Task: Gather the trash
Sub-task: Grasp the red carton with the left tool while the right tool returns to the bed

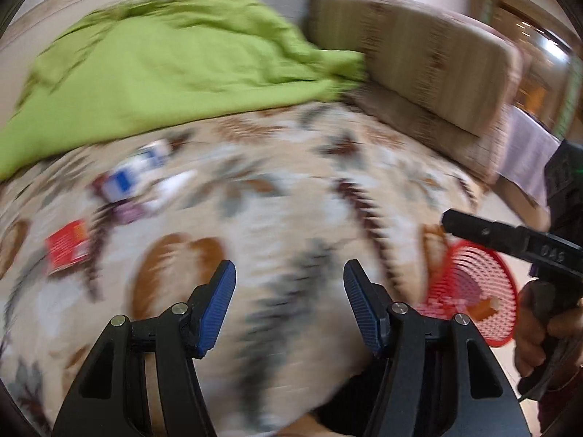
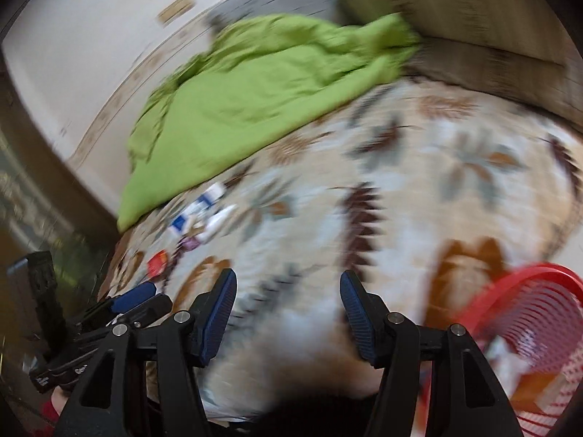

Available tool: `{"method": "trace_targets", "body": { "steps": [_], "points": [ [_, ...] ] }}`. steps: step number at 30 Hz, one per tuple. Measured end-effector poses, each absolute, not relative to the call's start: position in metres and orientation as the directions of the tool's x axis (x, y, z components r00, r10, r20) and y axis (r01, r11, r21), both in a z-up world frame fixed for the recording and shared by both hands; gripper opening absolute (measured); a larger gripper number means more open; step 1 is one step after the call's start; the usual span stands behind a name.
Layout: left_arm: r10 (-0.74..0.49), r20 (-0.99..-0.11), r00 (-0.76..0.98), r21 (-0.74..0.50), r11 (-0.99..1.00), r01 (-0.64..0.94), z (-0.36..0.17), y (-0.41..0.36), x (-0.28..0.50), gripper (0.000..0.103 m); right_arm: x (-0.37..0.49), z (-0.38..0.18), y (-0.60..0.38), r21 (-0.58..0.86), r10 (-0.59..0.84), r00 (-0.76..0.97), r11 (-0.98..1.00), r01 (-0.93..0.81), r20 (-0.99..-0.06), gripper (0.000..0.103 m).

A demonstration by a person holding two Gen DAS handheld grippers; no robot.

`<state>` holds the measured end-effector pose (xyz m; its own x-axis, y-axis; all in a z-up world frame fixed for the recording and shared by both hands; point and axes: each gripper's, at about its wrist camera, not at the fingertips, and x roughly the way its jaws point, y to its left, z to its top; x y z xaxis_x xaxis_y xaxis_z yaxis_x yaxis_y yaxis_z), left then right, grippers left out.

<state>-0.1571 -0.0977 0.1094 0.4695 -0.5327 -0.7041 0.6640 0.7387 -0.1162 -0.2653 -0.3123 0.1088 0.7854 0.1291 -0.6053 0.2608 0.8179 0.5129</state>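
— Left wrist view: what could go wrong?

— Both my grippers, left gripper and right gripper, gape wide and hold nothing. Trash lies far ahead-left of my fingers; the red basket sits right. With this blur, I could miss or snag the green blanket.

— Hidden?

— Wrapper labels smear; the basket's contents are unclear, its edge cut off.

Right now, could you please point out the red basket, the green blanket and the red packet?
red basket [image 1: 477, 291]: left wrist view, on its mesh wall.
green blanket [image 1: 164, 73]: left wrist view, on its rumpled middle.
red packet [image 1: 67, 242]: left wrist view, on its flat face.
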Motion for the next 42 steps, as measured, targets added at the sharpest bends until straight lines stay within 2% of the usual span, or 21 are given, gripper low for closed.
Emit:
{"method": "trace_targets", "body": {
  "steps": [3,5,8,10,14,18,25,26,27,28,33,36,42],
  "points": [
    [-0.458,-0.709,0.537,-0.100,0.818,0.566,0.105,-0.052,-0.129,0.062,-0.226,0.107,-0.278,0.512,0.194,0.773,0.837,0.191,-0.605,0.064],
    [-0.419,-0.720,0.553,-0.137,0.867,0.479,0.099,-0.018,-0.107,0.062,-0.205,0.103,-0.256,0.512,0.226,0.762,0.845,0.157,-0.606,0.064],
    [-0.432,-0.730,0.530,-0.311,0.900,0.307,0.085,0.042,-0.072,0.061,-0.180,0.095,-0.225,0.494,0.257,0.748,0.863,0.108,-0.612,0.064],
    [-0.486,-0.721,0.493,-0.461,0.869,0.183,0.069,0.079,-0.052,0.061,-0.171,0.089,-0.209,0.490,0.276,0.740,0.868,0.082,-0.613,0.064],
    [-0.518,-0.705,0.485,-0.587,0.809,0.011,0.041,0.119,-0.028,0.061,-0.167,0.075,-0.197,0.460,0.276,0.725,0.886,0.062,-0.631,0.064],
    [-0.565,-0.663,0.491,-0.669,0.741,-0.050,0.026,0.121,-0.010,0.057,-0.168,0.071,-0.201,0.463,0.277,0.730,0.884,0.061,-0.625,0.064],
    [-0.501,-0.674,0.543,-0.659,0.740,-0.135,0.007,0.105,0.034,0.050,-0.169,0.072,-0.202,0.456,0.282,0.736,0.889,0.040,-0.616,0.064],
    [-0.498,-0.672,0.548,-0.654,0.746,-0.125,0.008,0.102,0.037,0.039,-0.166,0.071,-0.201,0.459,0.289,0.732,0.888,0.037,-0.617,0.064],
    [-0.493,-0.672,0.552,-0.645,0.757,-0.109,0.008,0.099,0.041,0.016,-0.162,0.069,-0.201,0.469,0.301,0.724,0.883,0.034,-0.620,0.064],
    [-0.482,-0.683,0.549,-0.626,0.774,-0.098,0.006,0.096,0.045,0.008,-0.155,0.067,-0.201,0.490,0.321,0.713,0.871,0.037,-0.624,0.064],
    [-0.457,-0.682,0.571,-0.577,0.816,-0.037,0.013,0.089,0.043,0.005,-0.112,0.069,-0.209,0.627,0.415,0.705,0.777,0.055,-0.576,0.064],
    [-0.400,-0.673,0.622,-0.496,0.868,0.021,0.031,0.082,0.036,0.004,-0.077,0.071,-0.215,0.699,0.442,0.731,0.712,0.068,-0.521,0.064],
    [-0.357,-0.640,0.681,-0.401,0.911,0.100,0.055,0.072,0.023,0.004,0.001,0.042,-0.221,0.783,0.472,0.725,0.604,0.148,-0.501,0.063]
  ]
}}
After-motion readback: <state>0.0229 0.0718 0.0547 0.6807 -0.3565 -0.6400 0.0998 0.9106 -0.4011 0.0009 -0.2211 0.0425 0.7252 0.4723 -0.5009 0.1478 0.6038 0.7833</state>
